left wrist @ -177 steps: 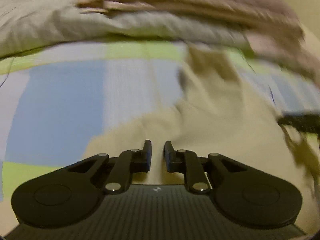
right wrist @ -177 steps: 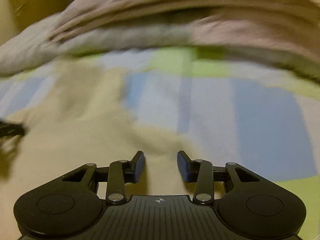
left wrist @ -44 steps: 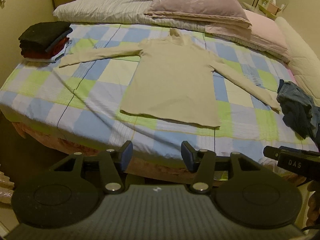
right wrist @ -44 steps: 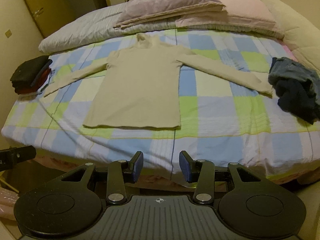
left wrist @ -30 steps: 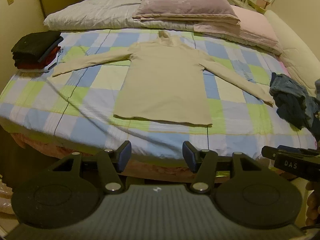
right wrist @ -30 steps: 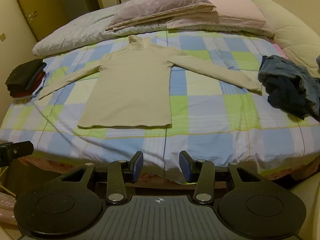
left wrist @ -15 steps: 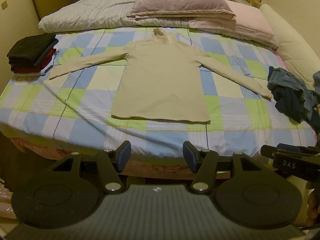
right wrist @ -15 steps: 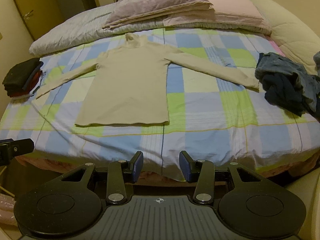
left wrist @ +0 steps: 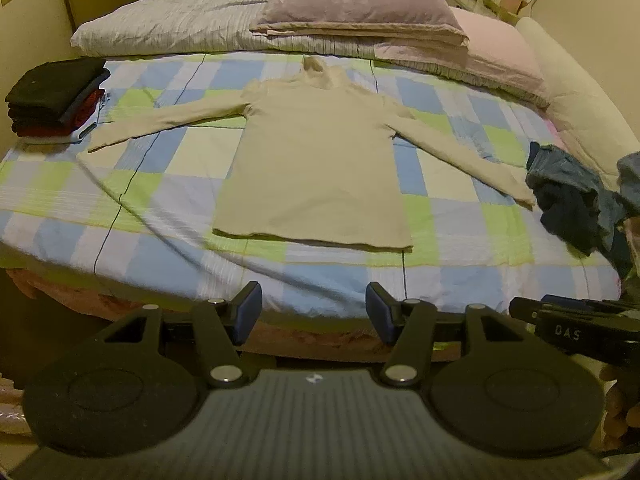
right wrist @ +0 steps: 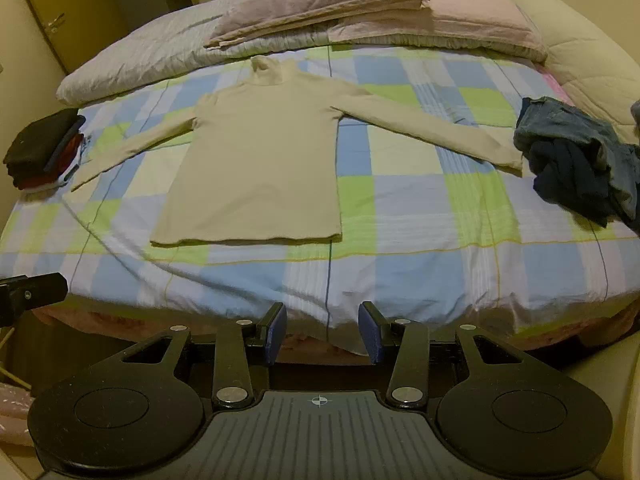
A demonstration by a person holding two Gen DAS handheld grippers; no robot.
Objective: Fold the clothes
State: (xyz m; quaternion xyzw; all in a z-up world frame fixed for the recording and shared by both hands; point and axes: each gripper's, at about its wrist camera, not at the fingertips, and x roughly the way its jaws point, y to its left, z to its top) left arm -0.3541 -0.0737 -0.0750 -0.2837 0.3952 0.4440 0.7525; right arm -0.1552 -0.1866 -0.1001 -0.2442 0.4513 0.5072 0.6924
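A cream turtleneck sweater [left wrist: 316, 160] lies flat on the checked bed cover [left wrist: 440, 268], both sleeves spread out, collar toward the pillows. It also shows in the right wrist view [right wrist: 260, 160]. My left gripper [left wrist: 314, 312] is open and empty, held off the foot of the bed, well short of the sweater's hem. My right gripper [right wrist: 322, 330] is open and empty, also off the bed's front edge. The right gripper's side [left wrist: 576, 330] shows at the lower right of the left wrist view.
A stack of folded dark and red clothes [left wrist: 56, 100] sits at the bed's left edge, also in the right wrist view [right wrist: 44, 148]. A crumpled pile of blue clothes [right wrist: 580, 160] lies at the right. Pillows [left wrist: 360, 12] line the headboard end.
Over six seconds both grippers pulled back from close above the sweater to beyond the foot of the bed. In the last second the view shifted slightly; the sweater has not moved.
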